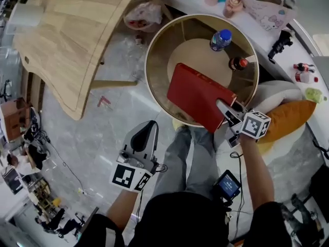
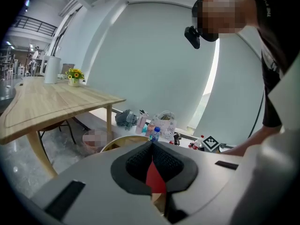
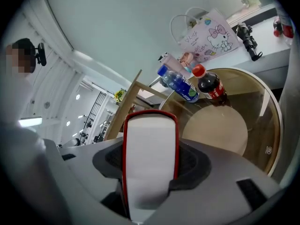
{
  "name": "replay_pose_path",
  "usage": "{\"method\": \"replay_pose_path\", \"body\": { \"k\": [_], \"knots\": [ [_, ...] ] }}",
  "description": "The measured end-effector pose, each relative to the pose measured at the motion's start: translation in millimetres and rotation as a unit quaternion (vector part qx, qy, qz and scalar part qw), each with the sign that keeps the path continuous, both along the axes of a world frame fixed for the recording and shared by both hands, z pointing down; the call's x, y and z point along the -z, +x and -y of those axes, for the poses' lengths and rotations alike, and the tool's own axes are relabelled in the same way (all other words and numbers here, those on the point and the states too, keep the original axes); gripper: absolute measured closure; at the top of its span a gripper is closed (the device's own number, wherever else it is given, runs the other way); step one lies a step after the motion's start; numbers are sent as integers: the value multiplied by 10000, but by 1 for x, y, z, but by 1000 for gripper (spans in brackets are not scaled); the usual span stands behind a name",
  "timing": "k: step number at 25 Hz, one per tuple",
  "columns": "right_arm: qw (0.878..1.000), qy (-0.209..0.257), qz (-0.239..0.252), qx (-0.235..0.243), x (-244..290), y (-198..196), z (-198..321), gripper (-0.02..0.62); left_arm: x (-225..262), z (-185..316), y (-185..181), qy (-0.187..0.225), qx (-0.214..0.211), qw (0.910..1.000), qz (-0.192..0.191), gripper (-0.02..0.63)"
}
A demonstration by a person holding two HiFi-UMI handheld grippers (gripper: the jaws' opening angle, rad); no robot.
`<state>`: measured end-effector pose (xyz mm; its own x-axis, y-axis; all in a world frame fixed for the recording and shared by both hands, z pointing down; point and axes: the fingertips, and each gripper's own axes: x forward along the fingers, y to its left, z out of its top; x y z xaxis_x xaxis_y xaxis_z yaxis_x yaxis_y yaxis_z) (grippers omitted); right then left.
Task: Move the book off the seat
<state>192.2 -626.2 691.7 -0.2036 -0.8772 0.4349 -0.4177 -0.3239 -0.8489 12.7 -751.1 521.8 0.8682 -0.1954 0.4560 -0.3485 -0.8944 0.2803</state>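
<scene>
Open-plan office lounge: long wooden table (image 1: 67, 30), round glass side table (image 1: 187, 50), cluttered window ledge (image 1: 263, 36).

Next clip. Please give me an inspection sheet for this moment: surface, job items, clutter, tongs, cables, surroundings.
Surface: round side table with a wooden rim, in front of the person.
Job's things: red book held in the air over the round table; seat with an orange cushion, no book on it.
Clutter: water bottle and cola bottle upright on the round table.
Tongs: right tongs shut on the book's corner; left tongs shut, empty, low over the floor.
Cables: one cable runs along the right forearm; another lies on the floor.
Surroundings: wooden table, counter with a printed bag.
</scene>
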Motion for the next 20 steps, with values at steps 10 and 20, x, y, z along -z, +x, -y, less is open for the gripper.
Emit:
{"method": "replay_pose_path", "body": {
  "k": [10, 20],
  "knots": [
    [9995, 14, 247, -220, -52, 14, -2, 353, -10, -10, 27, -81, -254, 9996, 91, 592],
    [9976, -279, 150, -610, -101, 33, -21, 304, -20, -16, 46, -148, -359, 9991, 189, 592]
  ]
}}
